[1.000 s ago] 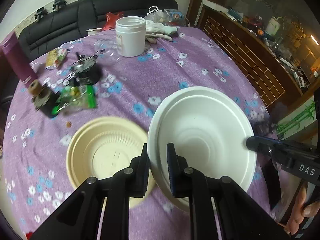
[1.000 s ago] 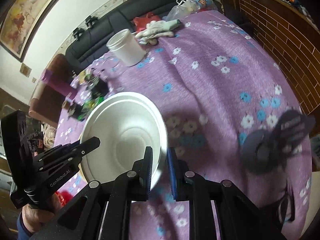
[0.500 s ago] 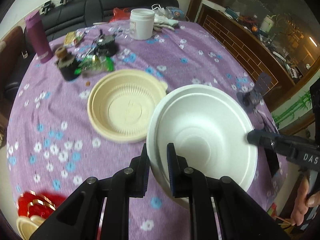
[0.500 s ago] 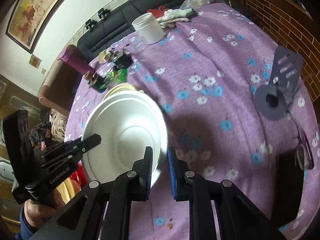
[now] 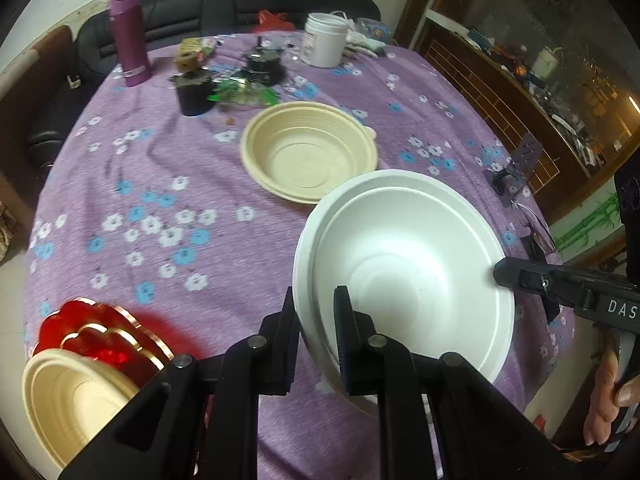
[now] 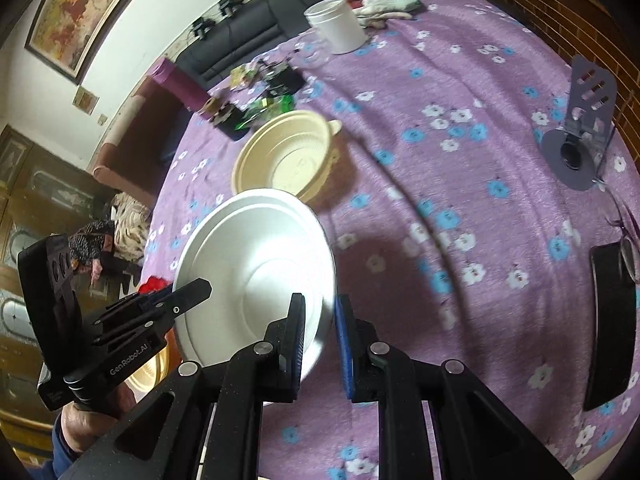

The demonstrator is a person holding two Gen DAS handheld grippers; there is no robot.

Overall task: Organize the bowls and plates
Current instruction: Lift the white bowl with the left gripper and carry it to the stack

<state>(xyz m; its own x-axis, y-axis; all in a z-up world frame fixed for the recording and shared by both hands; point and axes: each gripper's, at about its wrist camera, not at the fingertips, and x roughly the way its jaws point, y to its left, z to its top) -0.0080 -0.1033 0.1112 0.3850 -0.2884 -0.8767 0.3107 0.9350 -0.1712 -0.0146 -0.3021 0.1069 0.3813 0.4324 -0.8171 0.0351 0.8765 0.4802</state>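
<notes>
A white foam bowl (image 5: 404,264) hangs tilted above the purple flowered tablecloth (image 5: 160,184), held from two sides. My left gripper (image 5: 316,320) is shut on its near-left rim. My right gripper (image 6: 322,328) is shut on the opposite rim of the white bowl (image 6: 256,272). Each gripper shows in the other's view: the right gripper (image 5: 560,288) at the bowl's right edge, the left gripper (image 6: 160,308) at its left edge. A cream plastic bowl (image 5: 308,152) sits upright on the table beyond. Red gold-trimmed plates (image 5: 96,336) and another cream bowl (image 5: 68,392) lie at the near left.
At the table's far side stand a purple bottle (image 5: 130,36), a white jar (image 5: 324,40), a black pot (image 5: 194,94) and green wrappers. A purple phone stand (image 6: 580,140) and a black flat object (image 6: 612,328) lie on the right. A black sofa (image 5: 240,4) sits behind.
Both grippers have carried the white bowl back toward the table's near edge. The cream bowl now lies farther off, and the red plates with a cream bowl have come into view at lower left.
</notes>
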